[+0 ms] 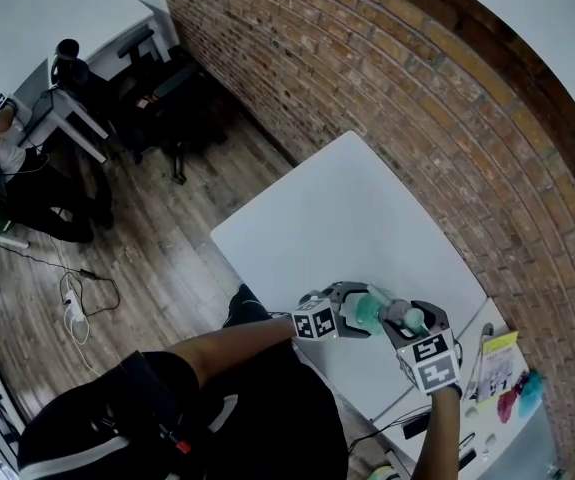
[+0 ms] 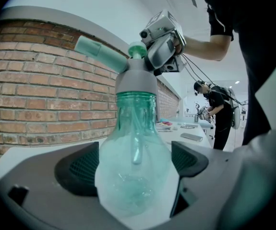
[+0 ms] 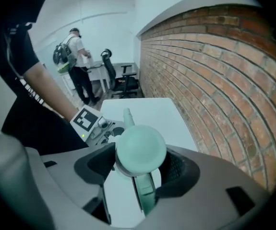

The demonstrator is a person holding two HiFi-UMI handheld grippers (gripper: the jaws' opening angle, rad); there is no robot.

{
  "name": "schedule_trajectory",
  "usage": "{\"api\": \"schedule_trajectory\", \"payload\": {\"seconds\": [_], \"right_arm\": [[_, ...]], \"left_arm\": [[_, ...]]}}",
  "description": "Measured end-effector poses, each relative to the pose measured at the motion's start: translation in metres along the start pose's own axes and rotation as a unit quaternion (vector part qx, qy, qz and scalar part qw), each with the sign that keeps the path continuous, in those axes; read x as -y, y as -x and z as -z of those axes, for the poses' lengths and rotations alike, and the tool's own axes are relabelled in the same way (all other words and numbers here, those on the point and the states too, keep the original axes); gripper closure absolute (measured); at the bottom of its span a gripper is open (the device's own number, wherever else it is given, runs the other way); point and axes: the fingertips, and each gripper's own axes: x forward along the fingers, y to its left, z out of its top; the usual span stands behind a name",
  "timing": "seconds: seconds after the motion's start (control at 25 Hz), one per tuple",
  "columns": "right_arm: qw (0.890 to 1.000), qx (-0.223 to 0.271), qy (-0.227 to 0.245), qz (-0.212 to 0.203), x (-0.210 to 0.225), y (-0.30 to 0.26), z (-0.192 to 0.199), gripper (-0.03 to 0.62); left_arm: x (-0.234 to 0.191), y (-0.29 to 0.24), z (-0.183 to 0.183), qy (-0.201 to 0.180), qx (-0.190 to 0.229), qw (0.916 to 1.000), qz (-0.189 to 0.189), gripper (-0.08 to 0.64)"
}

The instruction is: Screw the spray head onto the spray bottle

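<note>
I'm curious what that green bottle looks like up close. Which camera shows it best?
The left gripper view: the spray bottle sits large and central, see-through green. The head view shows it tiny; the right gripper view shows only the spray head, which hides the bottle below.

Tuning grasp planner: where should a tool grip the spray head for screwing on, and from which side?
Likely the spray head's round top, from above along the spray bottle's axis: the nozzle juts sideways, the top sits centred. The right tool is shut on it so.

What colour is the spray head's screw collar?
Grey screw collar, above the clear green plastic bottle; best in the left gripper view.
</note>
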Motion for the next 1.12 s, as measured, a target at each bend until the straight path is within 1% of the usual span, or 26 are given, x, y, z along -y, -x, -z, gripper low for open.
{"api": "schedule_trajectory", "payload": {"seconds": [0.12,0.24,0.32,0.4,0.48,0.56,0.68,0.76,0.84,0.96,1.08,1.12], "right_arm": [[0.997,-0.003,0.074,-0.035,-0.005,0.0,0.002,0.328],[0.99,-0.004,0.126,-0.069,-0.007,0.0,0.003,0.328],[0.98,-0.007,0.176,-0.091,-0.009,0.0,0.002,0.328],[0.965,-0.011,0.236,-0.111,-0.011,0.0,0.003,0.328],[0.95,-0.018,0.285,-0.127,-0.013,0.0,0.006,0.328],[0.94,-0.019,0.311,-0.141,-0.014,0.0,0.008,0.328],[0.933,-0.018,0.325,-0.155,-0.014,0.001,0.009,0.328],[0.932,-0.016,0.326,-0.156,-0.014,0.001,0.009,0.328],[0.937,-0.01,0.311,-0.156,-0.015,0.001,0.007,0.328],[0.955,0.008,0.258,-0.147,-0.015,0.005,0.001,0.328],[0.97,0.021,0.217,-0.11,-0.008,0.014,-0.005,0.328],[0.976,0.028,0.192,-0.1,-0.005,0.018,-0.006,0.327]], "left_arm": [[0.001,0.0,0.001,0.0,-0.001,1.0,0.002,0.092],[0.001,0.0,0.001,-0.001,-0.002,1.0,0.003,0.092],[0.0,0.0,0.0,-0.001,-0.002,1.0,0.003,0.092],[0.0,0.0,0.0,-0.002,0.0,1.0,0.003,0.092],[0.001,-0.001,0.001,-0.002,-0.001,1.0,0.004,0.092],[0.001,-0.001,0.001,-0.003,-0.002,1.0,0.005,0.092],[0.001,-0.001,0.001,-0.002,-0.004,1.0,0.006,0.092],[0.001,0.0,0.0,-0.002,-0.003,1.0,0.006,0.092],[0.001,0.001,0.0,-0.001,-0.003,1.0,0.007,0.092],[0.0,0.001,0.0,-0.001,-0.003,1.0,0.007,0.092],[0.0,0.001,0.0,0.0,-0.004,1.0,0.008,0.092],[0.0,0.001,0.0,0.001,-0.005,1.0,0.008,0.092]]}}
